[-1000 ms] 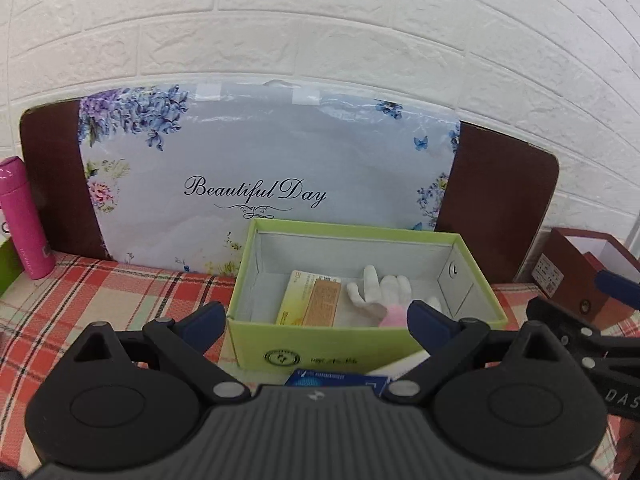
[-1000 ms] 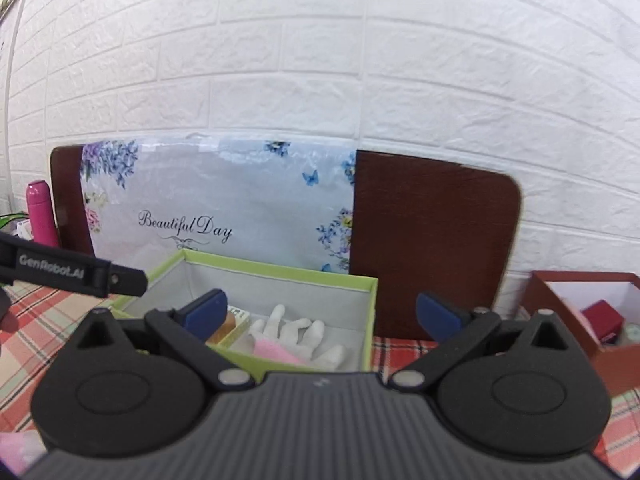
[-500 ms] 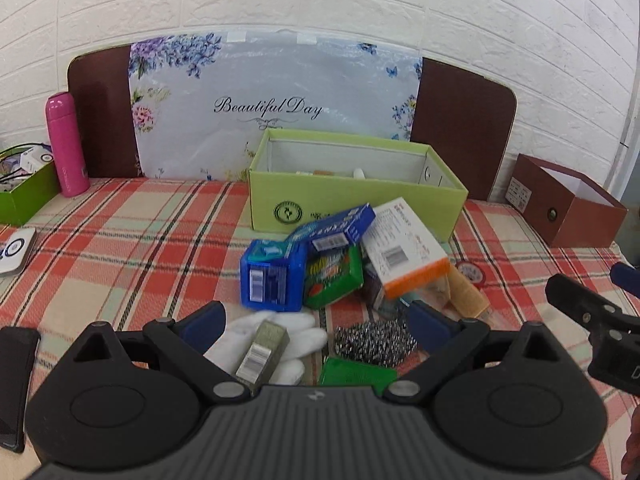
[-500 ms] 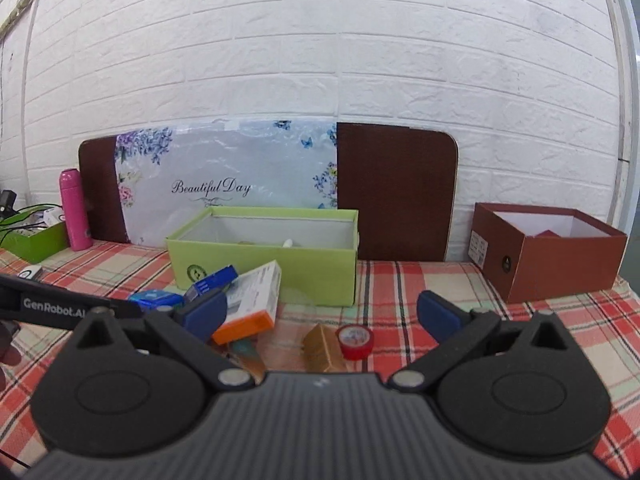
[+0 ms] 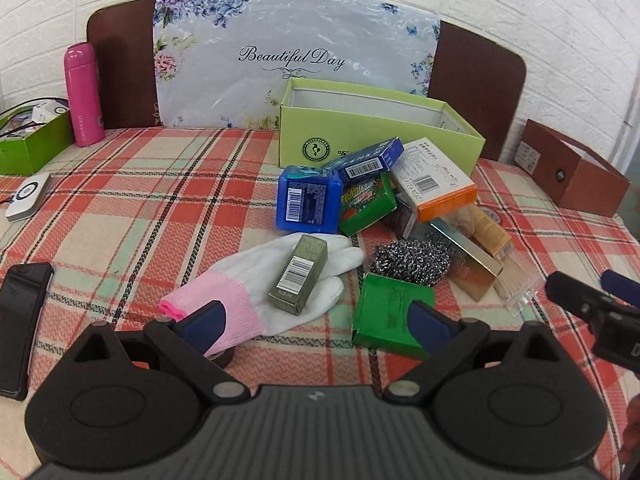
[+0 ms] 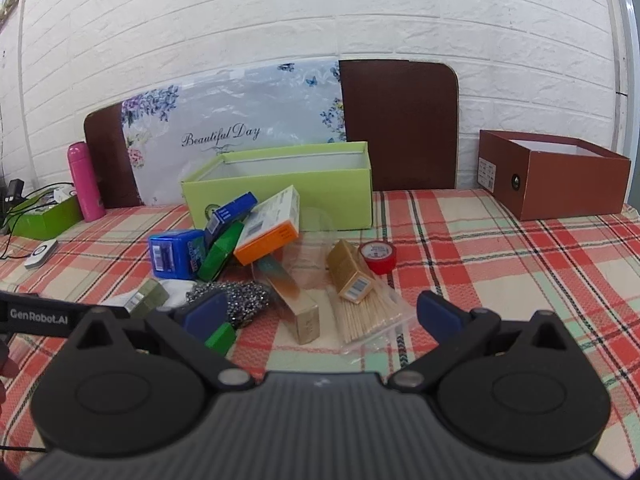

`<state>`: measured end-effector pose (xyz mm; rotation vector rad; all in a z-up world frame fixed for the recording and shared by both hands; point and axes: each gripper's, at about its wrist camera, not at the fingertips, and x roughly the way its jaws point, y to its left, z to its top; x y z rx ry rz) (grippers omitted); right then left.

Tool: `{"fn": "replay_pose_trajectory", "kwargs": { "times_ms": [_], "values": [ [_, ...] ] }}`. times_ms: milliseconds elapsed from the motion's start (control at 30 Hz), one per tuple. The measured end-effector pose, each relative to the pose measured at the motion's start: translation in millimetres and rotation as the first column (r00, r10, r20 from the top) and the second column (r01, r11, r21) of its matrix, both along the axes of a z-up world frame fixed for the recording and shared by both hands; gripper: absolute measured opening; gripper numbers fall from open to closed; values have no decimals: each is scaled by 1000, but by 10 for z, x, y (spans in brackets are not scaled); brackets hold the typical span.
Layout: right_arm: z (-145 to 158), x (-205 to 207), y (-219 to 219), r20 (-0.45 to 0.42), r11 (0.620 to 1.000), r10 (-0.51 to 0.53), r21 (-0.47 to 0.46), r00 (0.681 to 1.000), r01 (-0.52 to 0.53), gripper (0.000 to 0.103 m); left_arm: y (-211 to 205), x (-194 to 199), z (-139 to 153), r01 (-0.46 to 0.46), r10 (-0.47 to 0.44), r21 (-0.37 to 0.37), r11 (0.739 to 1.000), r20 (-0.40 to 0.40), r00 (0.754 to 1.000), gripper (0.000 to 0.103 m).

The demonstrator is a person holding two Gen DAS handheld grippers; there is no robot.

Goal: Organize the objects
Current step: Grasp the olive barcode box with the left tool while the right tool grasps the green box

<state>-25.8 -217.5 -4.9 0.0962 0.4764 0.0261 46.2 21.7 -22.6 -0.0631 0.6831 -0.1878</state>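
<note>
A light green box (image 5: 380, 136) (image 6: 280, 200) stands open at the back of the plaid table. In front of it lies a pile: blue boxes (image 5: 308, 204), a white-and-orange carton (image 5: 436, 184), green boxes (image 5: 366, 204), a steel scourer (image 5: 412, 260), a gold carton (image 6: 300, 304), a toothpick packet (image 6: 368, 316) and a red tape roll (image 6: 378, 256). A white glove with a pink cuff (image 5: 260, 280) carries a small olive box (image 5: 300, 276). My left gripper (image 5: 316, 322) hangs open just short of the glove. My right gripper (image 6: 320, 314) is open over the toothpicks and gold carton.
A pink bottle (image 5: 83, 94) and a green tray (image 5: 32, 144) stand at the back left. A black phone (image 5: 20, 320) and a white device (image 5: 28, 196) lie at the left edge. A brown box (image 6: 556, 184) sits at the back right. A floral board leans on the brick wall.
Both grippers have drawn back from over the green box toward the table's front and dropped lower, so the pile now lies ahead of them. Both stayed open and empty.
</note>
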Motion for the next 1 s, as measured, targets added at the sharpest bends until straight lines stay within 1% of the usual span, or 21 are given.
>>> {"fn": "replay_pose_trajectory", "kwargs": {
  "times_ms": [33, 100, 200, 300, 400, 433, 467, 500, 533, 567, 633, 700, 733, 800, 833, 900, 933, 967, 1000],
  "values": [
    [-19, 13, 37, -11, 1000, 9, 6, 1000, -9, 103, 76, -19, -17, 4, -4, -7, 1000, 5, 1000, 101],
    [-104, 99, 193, -62, 998, 62, 19, 996, -61, 103, 233, -38, -46, 7, -7, -11, 1000, 4, 1000, 101],
    [-279, 305, 558, -117, 991, 134, 5, 984, -135, 103, 449, -47, -64, -35, 35, -4, 999, -7, 999, 101],
    [-428, 507, 882, -140, 978, 205, -9, 969, -208, 103, 594, -39, -68, -45, 45, -21, 999, -10, 999, 101],
    [-533, 639, 1058, -146, 967, 244, -36, 959, -252, 103, 633, 28, -82, -36, 34, -54, 998, -23, 999, 100],
    [-568, 680, 1091, -159, 966, 244, -51, 957, -254, 101, 622, 62, -82, -32, 30, -63, 998, -26, 999, 98],
    [-601, 714, 1094, -181, 966, 239, -57, 954, -253, 83, 604, 95, -79, -27, 25, -70, 997, -28, 999, 95],
    [-623, 725, 1069, -202, 964, 248, -46, 948, -262, 79, 578, 119, -69, -18, 16, -77, 997, -26, 1000, 93],
    [-633, 701, 1029, -203, 962, 263, -24, 943, -273, 75, 545, 143, -61, -3, 1, -86, 996, -20, 1000, 88],
    [-635, 655, 969, -204, 957, 281, -6, 938, -289, 71, 510, 166, -58, 12, -14, -92, 996, -17, 1000, 80],
    [-635, 529, 879, -205, 951, 296, -26, 933, -308, 69, 401, 245, -56, 51, -53, -101, 994, -19, 998, 72],
    [-634, 380, 772, -205, 946, 304, -45, 930, -320, 69, 257, 355, -83, 77, -80, -103, 992, -19, 997, 71],
    [-637, 302, 703, -205, 944, 310, -46, 928, -325, 69, 185, 411, -100, 88, -90, -94, 992, -18, 996, 67],
    [-642, 183, 588, -203, 943, 313, -48, 928, -329, 69, 50, 539, -160, 114, -117, -83, 990, -27, 993, 67],
    [-639, 142, 537, -205, 945, 310, -45, 928, -325, 69, -1, 601, -202, 120, -124, -77, 990, -40, 992, 62],
    [-614, 87, 454, -208, 948, 300, -43, 931, -315, 70, -60, 686, -277, 106, -108, -28, 994, -55, 993, 49],
    [-605, 69, 422, -209, 951, 289, -52, 934, -306, 70, -65, 713, -311, 110, -111, -19, 994, -77, 991, 26],
    [-600, 56, 398, -210, 952, 279, -63, 937, -298, 70, -31, 721, -348, 112, -115, -37, 993, -112, 987, 23],
    [-596, 50, 373, -209, 955, 269, -67, 940, -288, 71, 8, 675, -360, 118, -126, -65, 991, -124, 984, 23]
  ]
}}
